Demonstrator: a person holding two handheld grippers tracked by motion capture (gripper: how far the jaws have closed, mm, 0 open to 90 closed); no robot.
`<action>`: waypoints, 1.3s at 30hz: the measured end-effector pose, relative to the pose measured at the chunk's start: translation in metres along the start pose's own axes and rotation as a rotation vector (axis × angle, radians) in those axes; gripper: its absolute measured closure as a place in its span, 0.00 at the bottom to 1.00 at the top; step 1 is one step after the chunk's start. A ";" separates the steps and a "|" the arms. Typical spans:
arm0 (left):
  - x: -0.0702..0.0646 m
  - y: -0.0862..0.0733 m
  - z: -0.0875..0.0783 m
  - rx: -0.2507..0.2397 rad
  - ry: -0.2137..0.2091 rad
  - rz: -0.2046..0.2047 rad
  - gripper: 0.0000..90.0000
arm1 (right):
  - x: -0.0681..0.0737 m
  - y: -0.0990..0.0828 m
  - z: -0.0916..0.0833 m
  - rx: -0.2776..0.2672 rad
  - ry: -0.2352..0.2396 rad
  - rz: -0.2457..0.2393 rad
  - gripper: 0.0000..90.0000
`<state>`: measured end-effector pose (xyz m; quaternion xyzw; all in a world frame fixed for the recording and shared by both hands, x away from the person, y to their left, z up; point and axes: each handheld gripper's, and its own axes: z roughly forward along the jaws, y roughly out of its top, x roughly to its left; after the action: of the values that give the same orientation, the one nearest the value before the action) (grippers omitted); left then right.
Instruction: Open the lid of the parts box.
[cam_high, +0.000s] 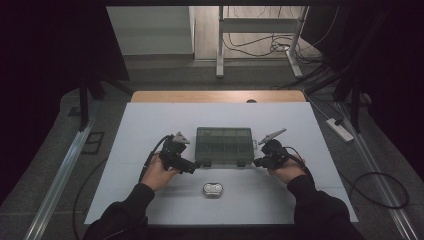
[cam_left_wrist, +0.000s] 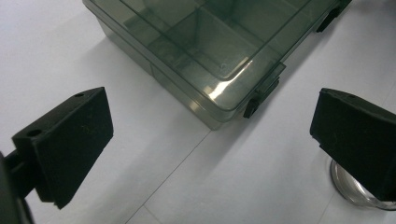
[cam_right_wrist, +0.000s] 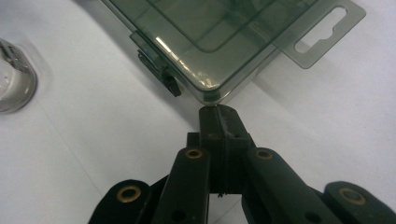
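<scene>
My right gripper (cam_right_wrist: 218, 114) is pinched fully shut on nothing, its joined tips pressed to the near corner of the compartment box (cam_right_wrist: 224, 42), just below centre in the right gripper view. My left gripper (cam_left_wrist: 205, 135) stands wide open and empty, its pads at the lower left and right edges of the left gripper view, the box's other near corner and one latch (cam_left_wrist: 254, 105) between them but untouched. In the high view the box sits mid-frame on the white board (cam_high: 150, 125), lid still closed, both latches apparently fastened. A small round metal tin (cam_high: 212, 189) lies below it. I judge the opening hasn't begun: the latches are still to be released and the lid raised.
</scene>
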<state>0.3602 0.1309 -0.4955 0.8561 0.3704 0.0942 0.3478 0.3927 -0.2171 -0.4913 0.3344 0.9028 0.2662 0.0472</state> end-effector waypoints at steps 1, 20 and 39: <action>0.001 0.000 -0.001 -0.004 -0.002 -0.004 0.00 | 0.000 0.000 -0.001 -0.003 0.003 -0.001 1.00; 0.006 -0.003 -0.005 -0.015 -0.025 -0.045 0.00 | 0.000 -0.001 -0.009 -0.032 0.014 0.001 1.00; 0.009 -0.003 -0.007 -0.023 -0.036 -0.059 0.00 | 0.003 0.001 -0.022 -0.117 0.018 0.022 1.00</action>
<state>0.3615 0.1420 -0.4937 0.8423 0.3882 0.0726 0.3667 0.3850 -0.2246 -0.4715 0.3385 0.8824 0.3221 0.0558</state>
